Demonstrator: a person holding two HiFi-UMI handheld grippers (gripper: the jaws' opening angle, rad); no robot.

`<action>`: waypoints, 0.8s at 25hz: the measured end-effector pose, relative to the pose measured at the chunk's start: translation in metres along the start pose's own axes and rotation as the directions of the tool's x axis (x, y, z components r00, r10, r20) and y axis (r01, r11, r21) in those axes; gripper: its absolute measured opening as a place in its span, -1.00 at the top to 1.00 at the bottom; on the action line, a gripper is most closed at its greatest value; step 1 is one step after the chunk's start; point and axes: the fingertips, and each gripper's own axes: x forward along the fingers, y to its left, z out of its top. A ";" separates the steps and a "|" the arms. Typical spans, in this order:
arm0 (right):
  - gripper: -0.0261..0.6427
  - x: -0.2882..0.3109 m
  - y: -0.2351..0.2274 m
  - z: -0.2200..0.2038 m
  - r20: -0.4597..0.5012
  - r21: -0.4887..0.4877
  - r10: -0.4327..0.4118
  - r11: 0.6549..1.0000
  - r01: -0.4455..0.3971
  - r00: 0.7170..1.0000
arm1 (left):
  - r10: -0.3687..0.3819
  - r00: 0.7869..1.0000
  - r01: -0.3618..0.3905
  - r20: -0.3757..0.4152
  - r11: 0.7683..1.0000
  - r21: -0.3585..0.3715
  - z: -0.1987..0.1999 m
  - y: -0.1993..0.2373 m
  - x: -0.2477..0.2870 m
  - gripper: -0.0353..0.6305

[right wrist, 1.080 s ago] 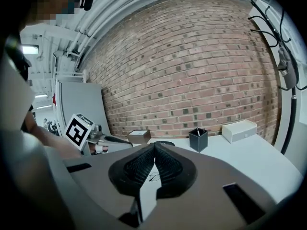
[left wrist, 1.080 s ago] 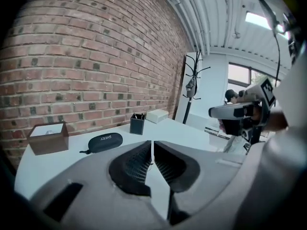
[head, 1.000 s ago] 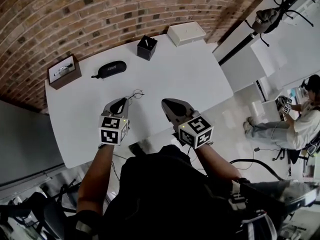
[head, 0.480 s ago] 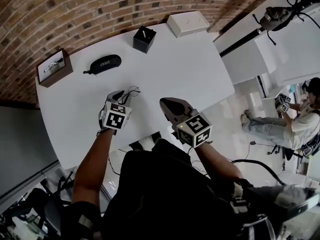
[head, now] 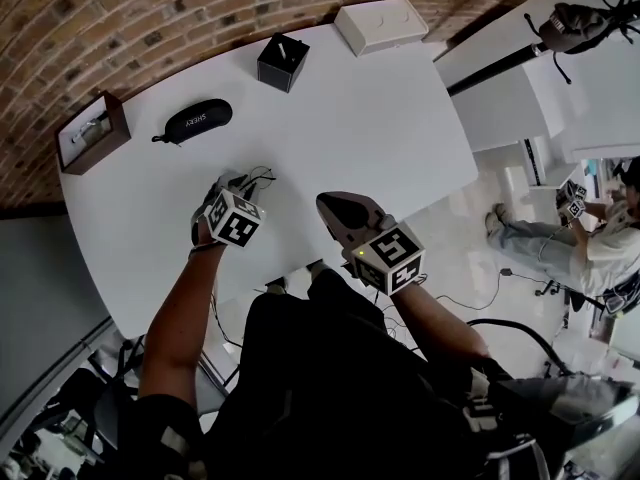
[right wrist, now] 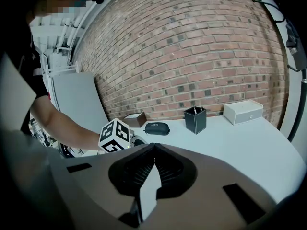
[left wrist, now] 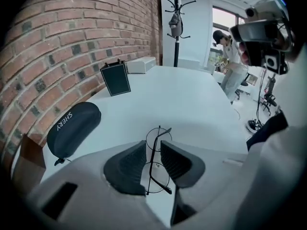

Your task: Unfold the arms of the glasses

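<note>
The folded glasses (left wrist: 152,163) are lying on the table (head: 380,128) near the case (left wrist: 73,128), their long axis running along the gap between the left gripper's (left wrist: 153,147) jaws, which are standing slightly parted and flanking them without pressing. The right gripper (right wrist: 154,146) is hovering farther from the case, jaws closed on nothing. A black box (left wrist: 115,78) is standing beyond the case.

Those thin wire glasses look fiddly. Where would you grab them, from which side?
Probably the bridge, from above: the glasses lie flat and folded on the table, lenses in line with the gap of the open left tongs, so closing pinches the narrow middle.
</note>
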 end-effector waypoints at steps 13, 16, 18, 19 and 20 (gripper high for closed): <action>0.90 0.006 0.000 -0.010 -0.018 0.029 0.020 0.999 -0.020 1.000 | -0.003 0.998 0.008 -0.064 0.997 0.076 -0.009 -0.002 0.018 0.71; 0.90 0.004 -0.001 -0.013 -0.023 0.034 0.014 0.999 -0.013 1.000 | -0.007 0.997 0.016 -0.078 0.994 0.110 -0.011 -0.004 0.023 0.71; 0.90 0.003 -0.003 -0.015 -0.025 0.038 0.008 0.999 -0.008 1.000 | -0.006 0.997 0.014 -0.077 0.994 0.105 -0.010 -0.003 0.024 0.74; 0.90 0.002 -0.004 -0.016 -0.025 0.040 0.005 0.999 -0.004 1.000 | -0.007 0.997 0.014 -0.075 0.995 0.099 -0.009 -0.003 0.024 0.76; 0.90 0.001 -0.005 -0.017 -0.026 0.040 0.001 0.999 0.000 1.000 | -0.008 0.997 0.014 -0.073 0.995 0.096 -0.008 -0.003 0.024 0.79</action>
